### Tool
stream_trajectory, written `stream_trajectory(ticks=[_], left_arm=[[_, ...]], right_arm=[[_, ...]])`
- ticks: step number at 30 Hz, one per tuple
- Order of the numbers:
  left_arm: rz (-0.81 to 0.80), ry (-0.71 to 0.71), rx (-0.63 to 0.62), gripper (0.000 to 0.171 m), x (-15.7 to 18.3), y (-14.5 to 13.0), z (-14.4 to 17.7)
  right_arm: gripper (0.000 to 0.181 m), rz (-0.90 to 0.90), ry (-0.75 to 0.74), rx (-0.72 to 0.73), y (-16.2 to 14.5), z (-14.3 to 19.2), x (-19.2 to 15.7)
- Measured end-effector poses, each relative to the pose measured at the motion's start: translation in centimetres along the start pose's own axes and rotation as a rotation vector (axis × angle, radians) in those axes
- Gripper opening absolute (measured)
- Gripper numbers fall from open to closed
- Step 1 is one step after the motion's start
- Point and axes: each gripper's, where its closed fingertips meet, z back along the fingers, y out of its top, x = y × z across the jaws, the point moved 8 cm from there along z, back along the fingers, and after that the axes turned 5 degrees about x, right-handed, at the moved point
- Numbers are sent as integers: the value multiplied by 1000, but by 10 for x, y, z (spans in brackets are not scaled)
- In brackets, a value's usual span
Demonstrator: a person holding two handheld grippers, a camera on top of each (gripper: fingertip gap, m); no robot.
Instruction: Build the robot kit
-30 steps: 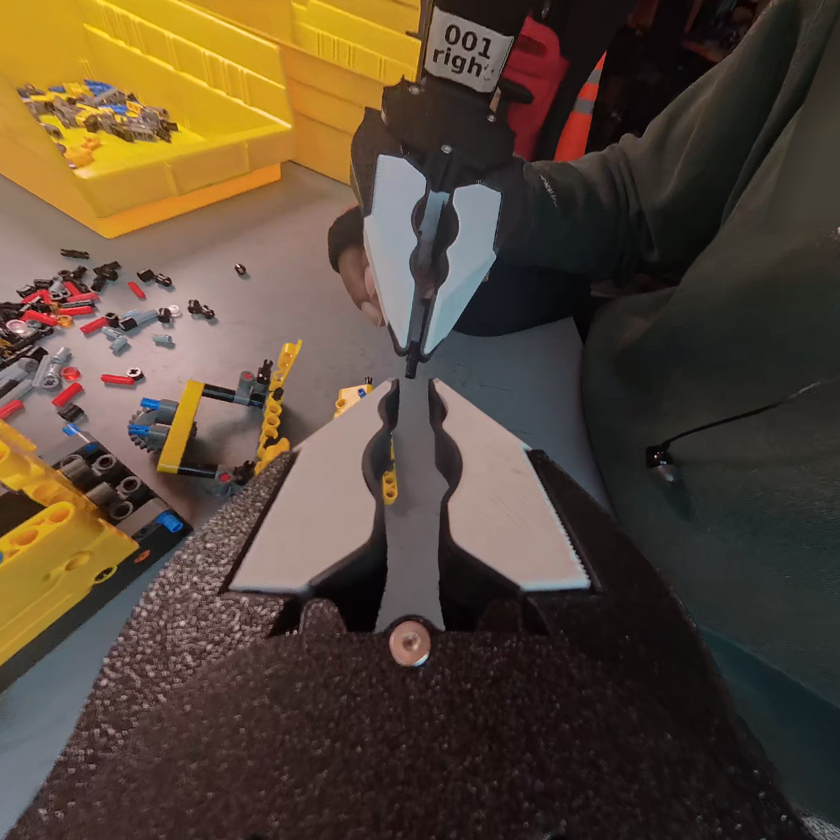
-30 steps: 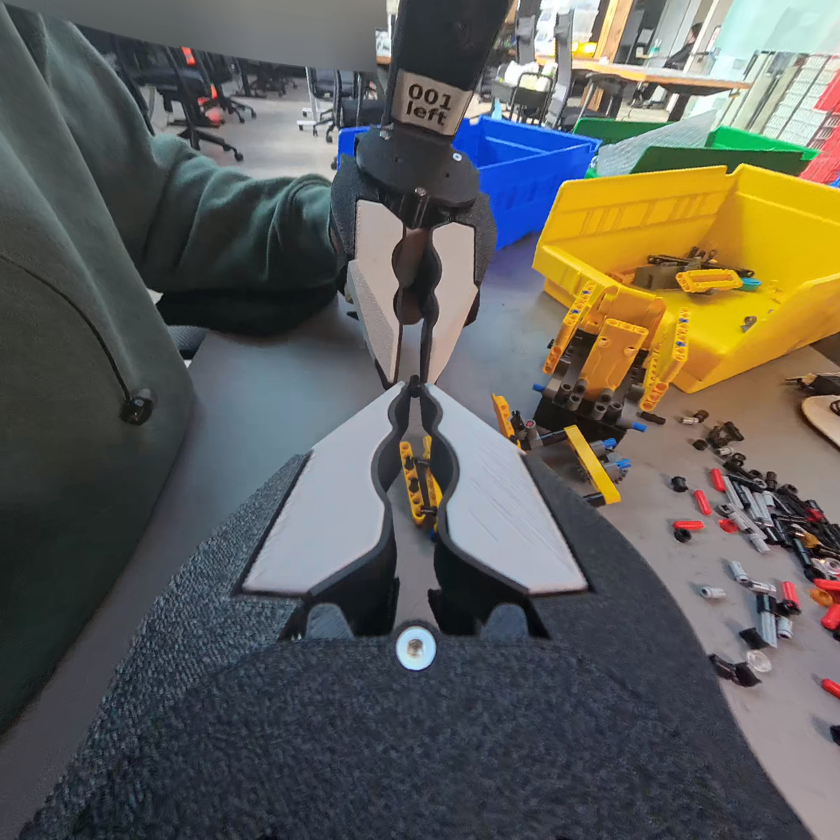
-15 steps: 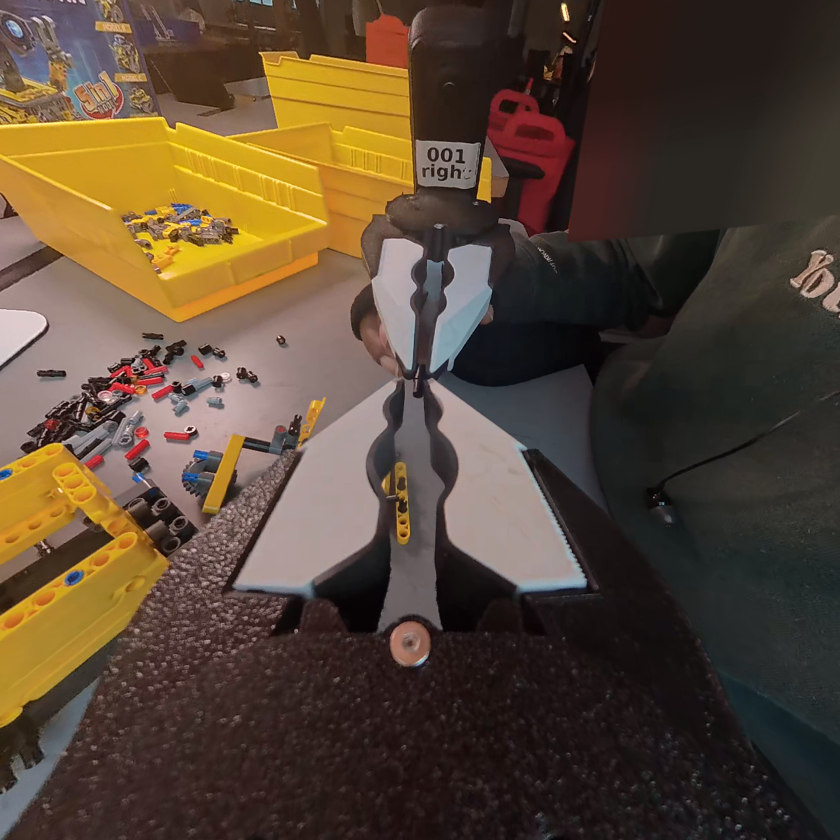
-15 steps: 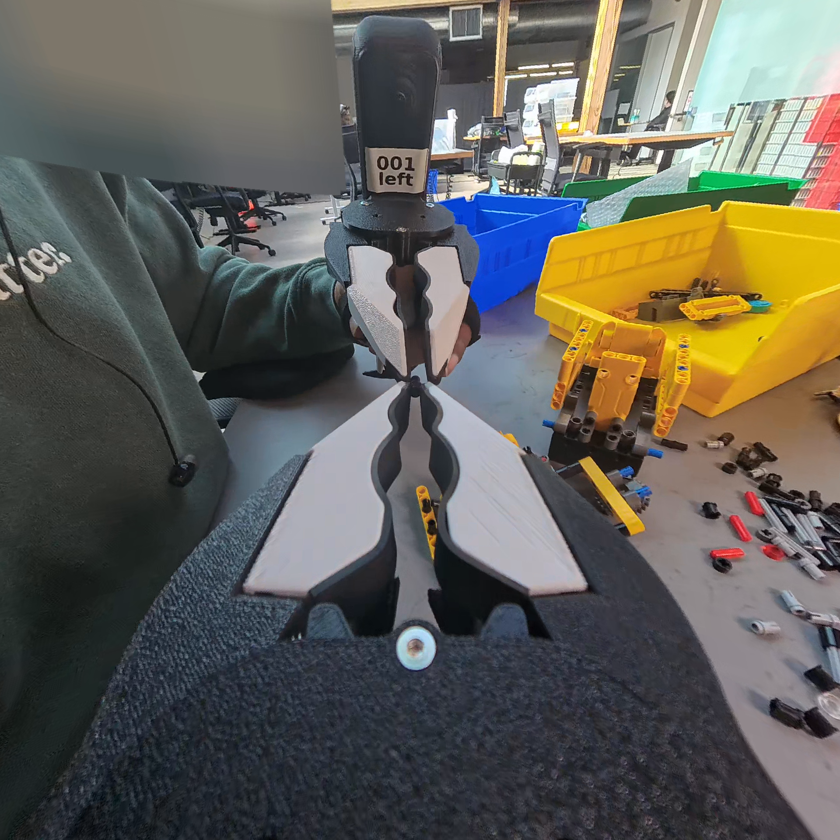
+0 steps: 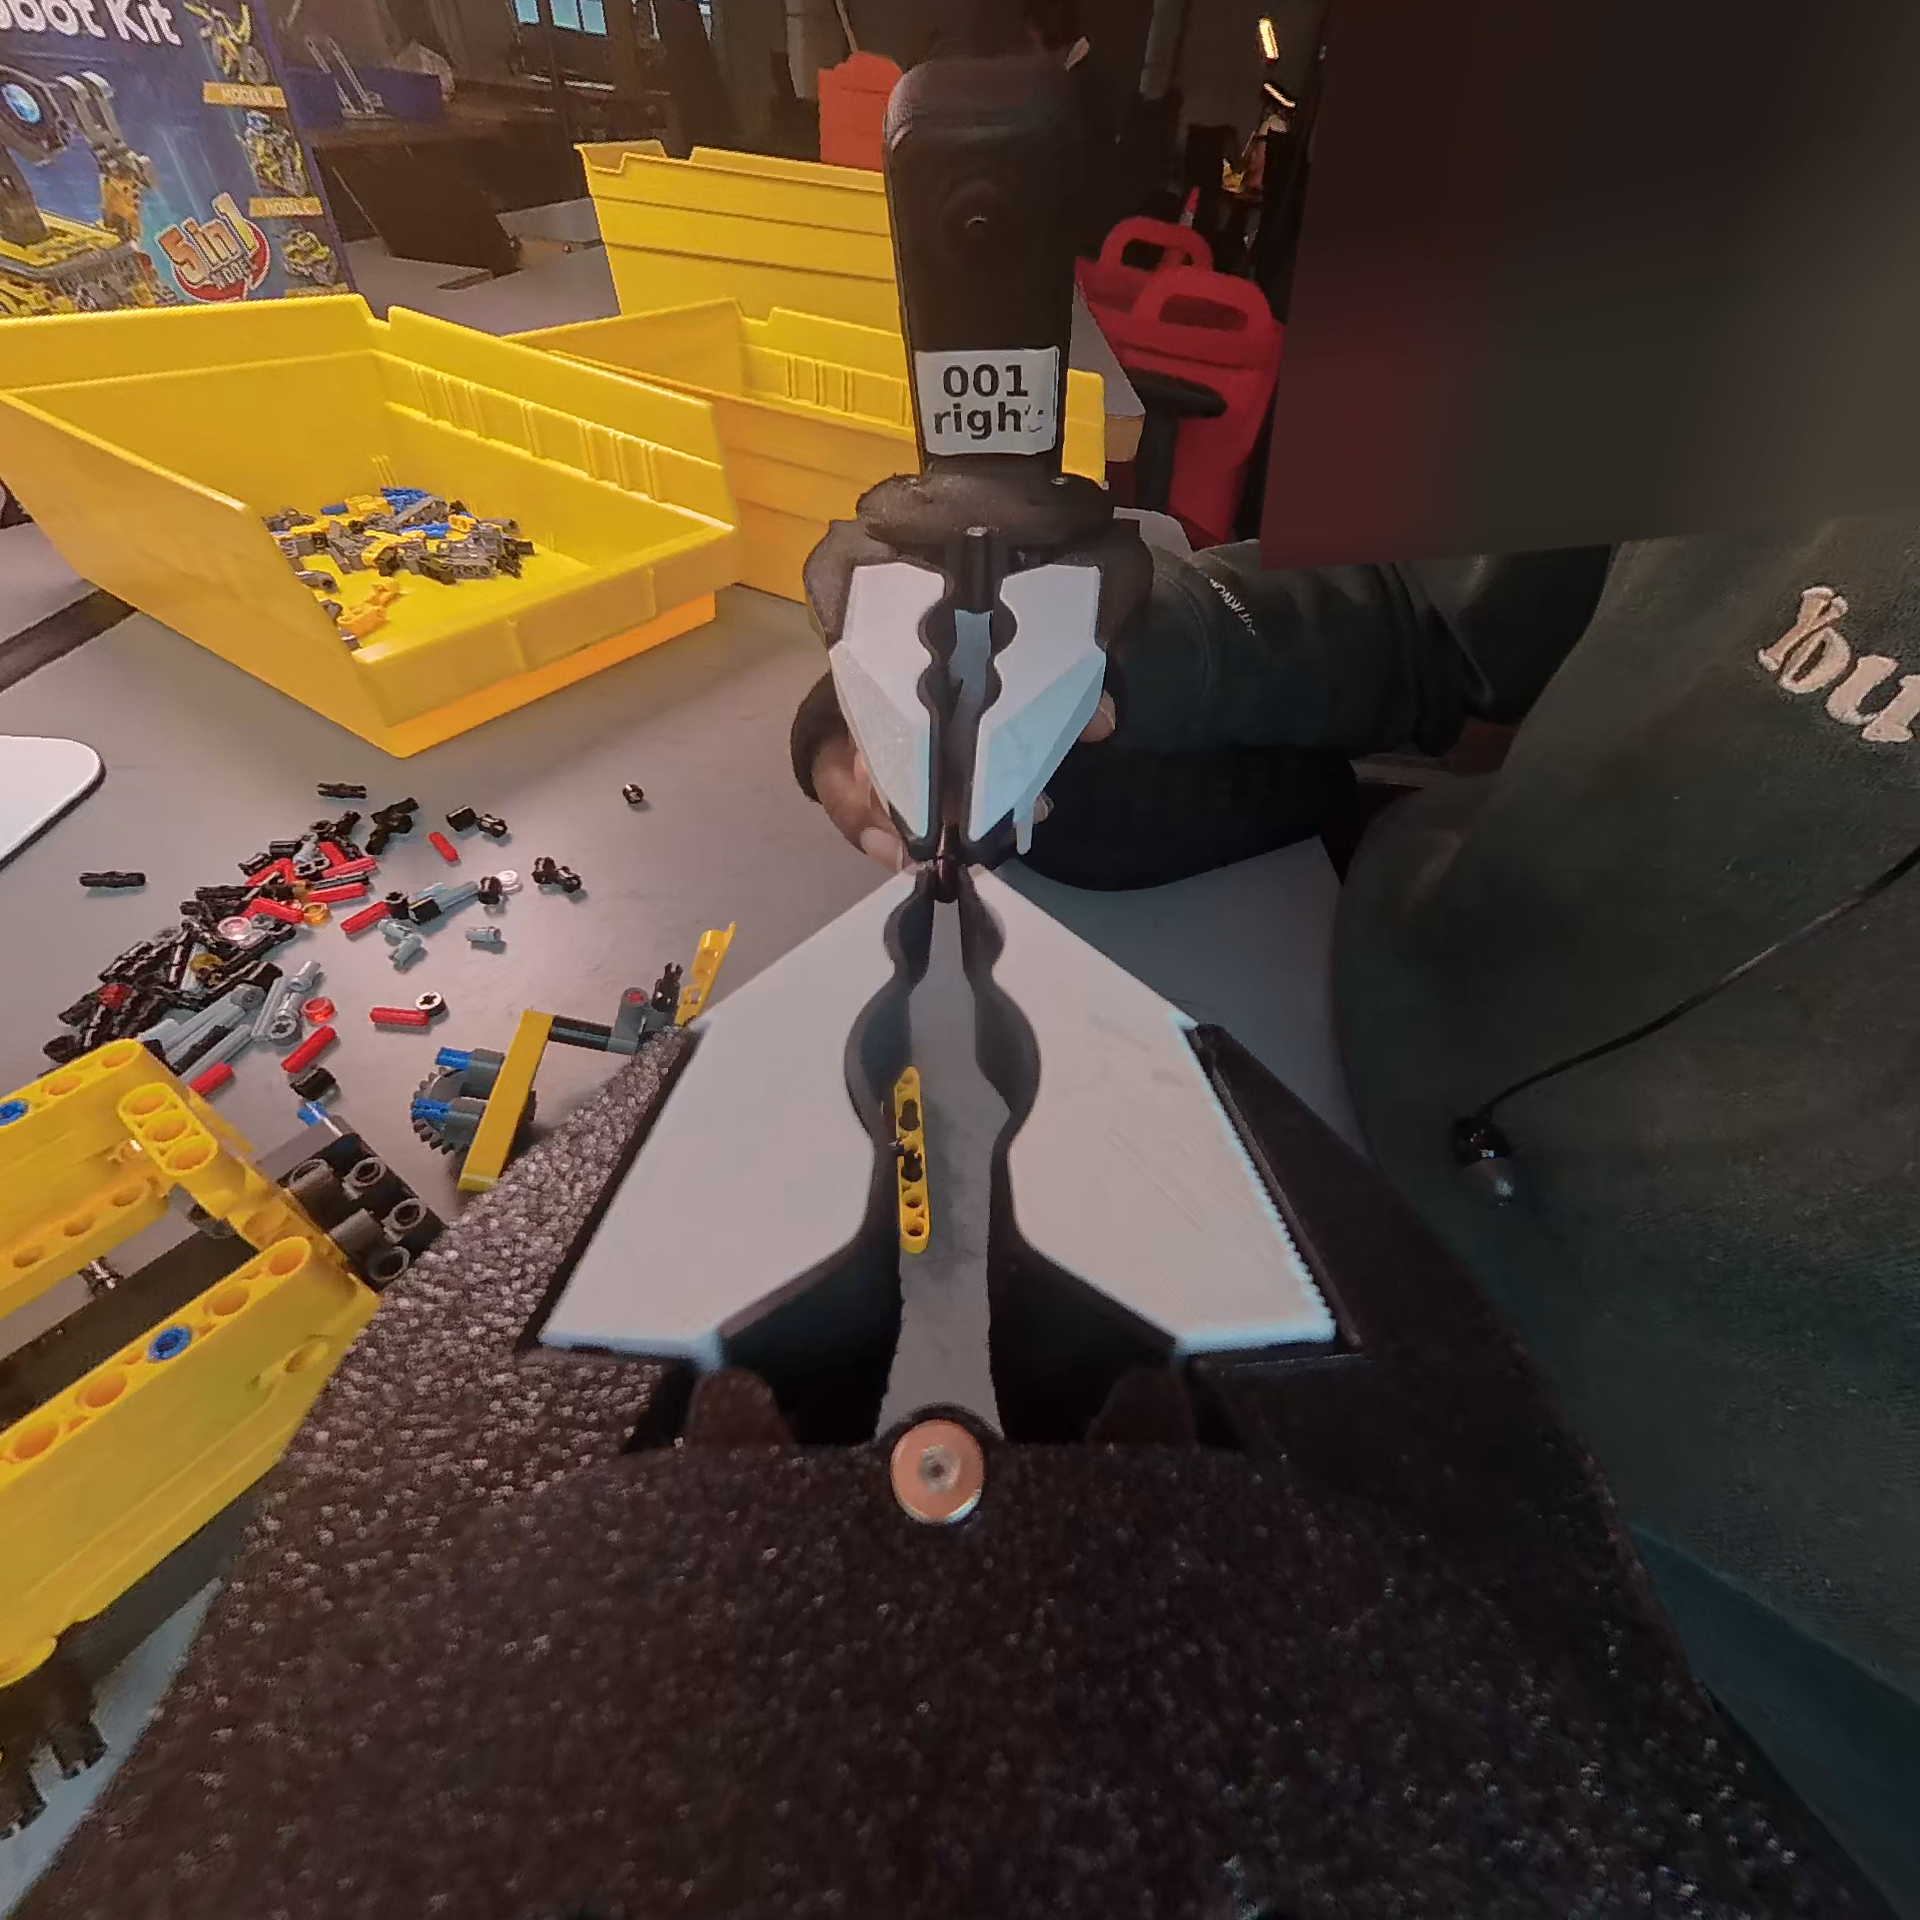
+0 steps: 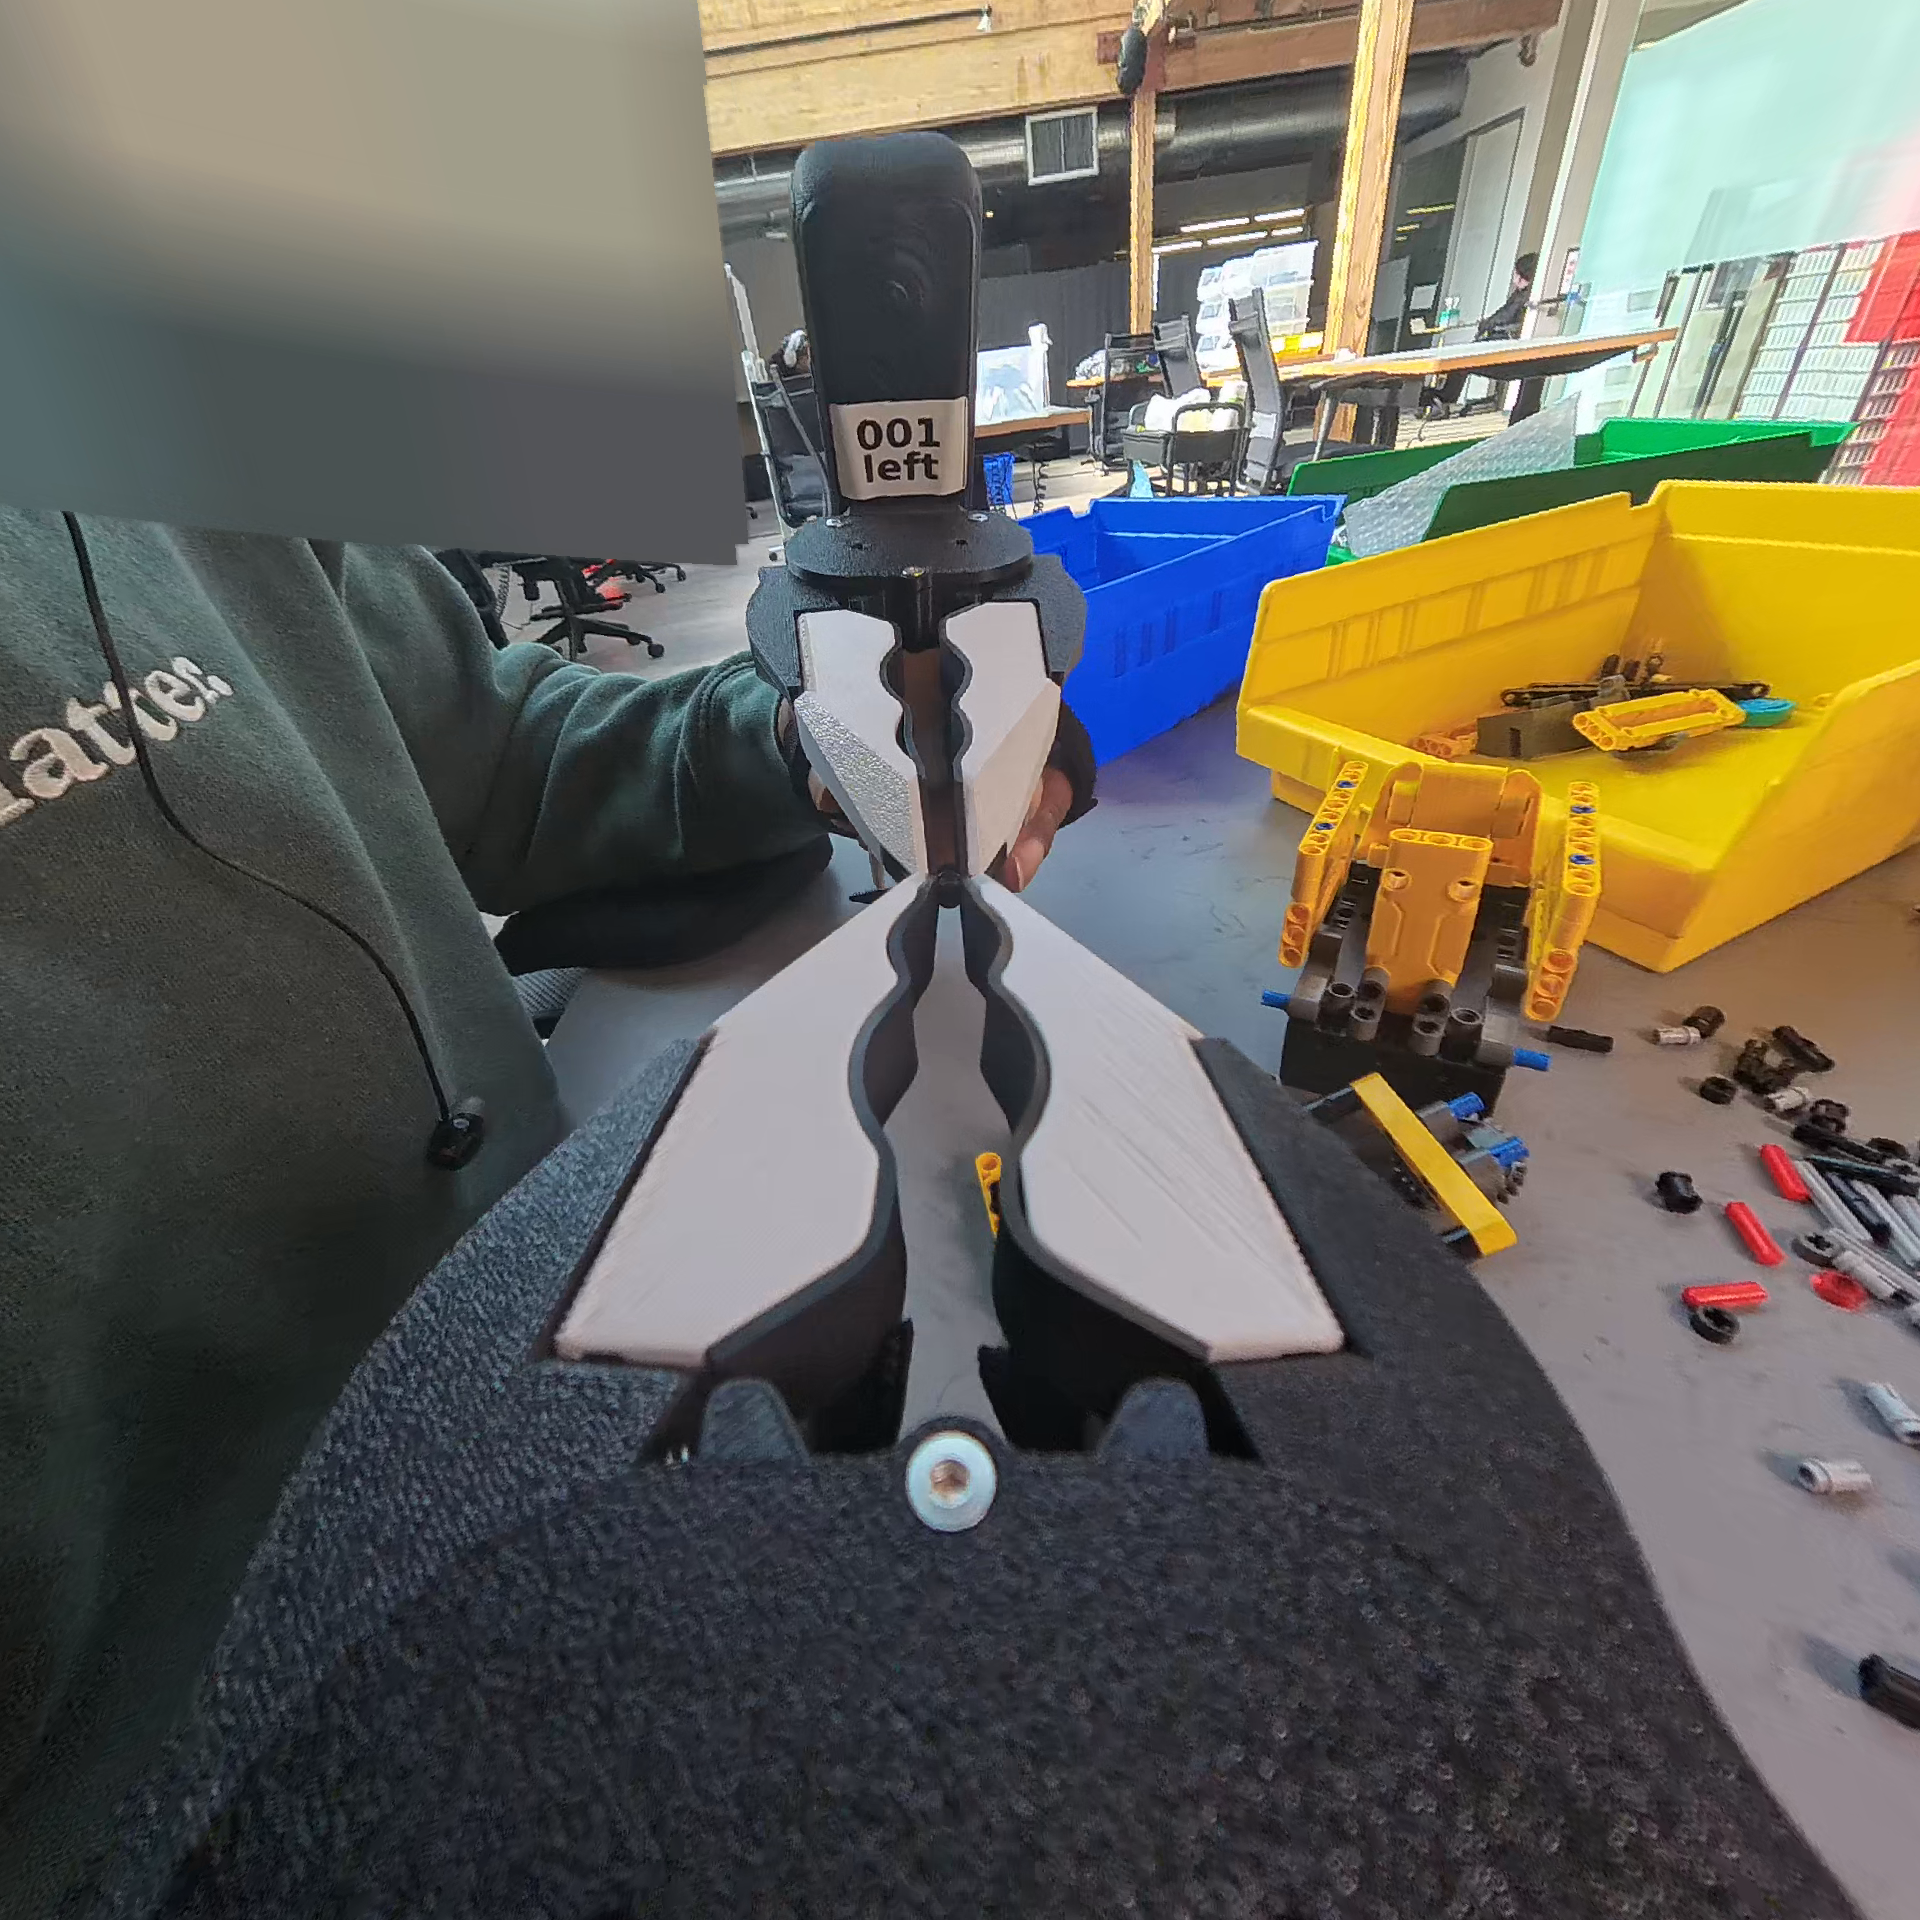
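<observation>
Meeting tip to tip above the grey table (image 5: 727,748), the left gripper (image 5: 943,883) and the right gripper (image 6: 948,885) both pinch one small black pin (image 5: 943,881) between their closed fingertips. Each is clenched on that pin, with only a thin slit left along the wavy inner edges of the white fingers (image 5: 748,1143). Below the slit, down on the table, lies a short yellow beam (image 5: 910,1164) with a row of holes, apart from both grippers. A person in a dark green hooded sweatshirt (image 6: 260,935) sits close behind the tools, a hand (image 6: 1029,831) wrapped under each gripper body. In the left wrist view, to the left of the gripper, stands a small frame of yellow beams, a gear and blue pins (image 5: 499,1101); farther left spreads a scatter of loose red, black and grey pieces (image 5: 260,935), and nearest the lens is a larger yellow and black build (image 5: 156,1247). Far left sits a yellow bin (image 5: 395,540) holding mixed parts, with more yellow bins behind it. In the right wrist view, a yellow bin (image 6: 1558,665) lies on the right, and a blue bin (image 6: 1174,592) beyond.
</observation>
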Motion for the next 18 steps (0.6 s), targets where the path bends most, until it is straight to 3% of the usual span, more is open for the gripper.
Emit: stream_trajectory(ticks=[4, 5, 12, 18], left_arm=[[-12, 14, -39, 3, -4, 0, 4], [-24, 27, -57, 3, -6, -1, 7], [-104, 121, -331, 3, -23, -32, 21], [-81, 75, -421, 3, -22, -49, 15]], right_arm=[[4, 4, -12, -37, -2, -2, 2], [12, 21, -11, -77, -3, -2, 4], [20, 76, -43, -580, -32, 2, 25], [20, 144, 0, -811, -45, -12, 24]])
